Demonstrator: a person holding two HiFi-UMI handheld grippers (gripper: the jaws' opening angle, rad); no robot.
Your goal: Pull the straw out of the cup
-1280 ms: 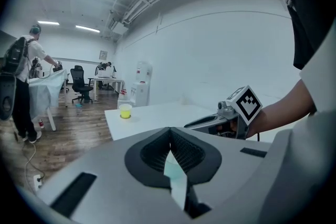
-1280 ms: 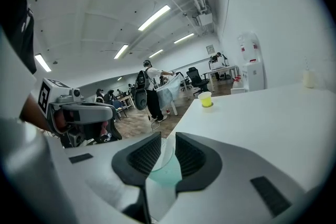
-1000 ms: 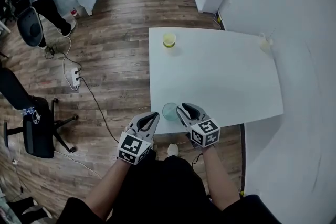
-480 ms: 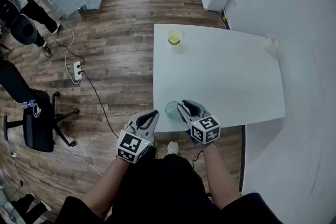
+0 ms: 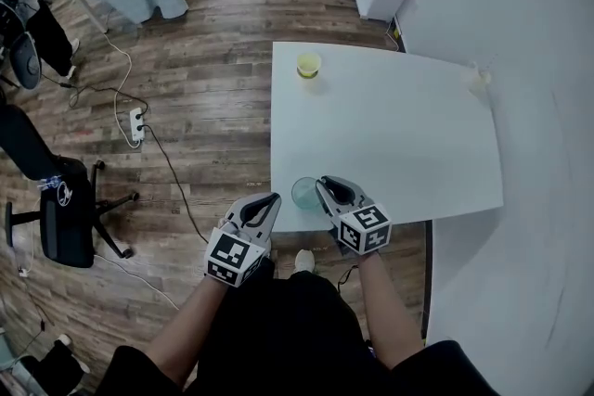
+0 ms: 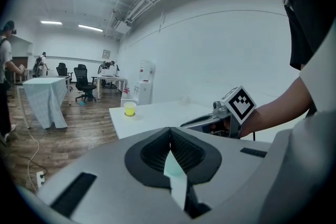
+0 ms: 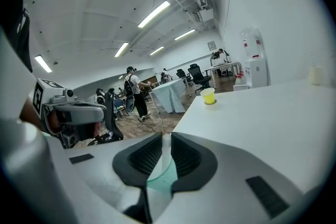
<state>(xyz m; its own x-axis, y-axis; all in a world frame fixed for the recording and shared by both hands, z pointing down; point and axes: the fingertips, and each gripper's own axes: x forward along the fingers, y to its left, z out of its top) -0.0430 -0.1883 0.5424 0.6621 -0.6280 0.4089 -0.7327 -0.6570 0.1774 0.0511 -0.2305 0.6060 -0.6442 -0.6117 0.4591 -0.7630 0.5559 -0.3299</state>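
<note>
One half-hidden straw (image 7: 166, 150) | left hand-held gripper (image 5: 267, 200) closed, empty | right hand-held gripper (image 5: 326, 185) pinching it

A translucent teal cup (image 5: 303, 193) stands upright at the near edge of the white table (image 5: 390, 134), close to its left corner; a white straw (image 7: 166, 150) rises straight from it, pinched between the jaws of the right gripper (image 5: 332, 188).
</note>
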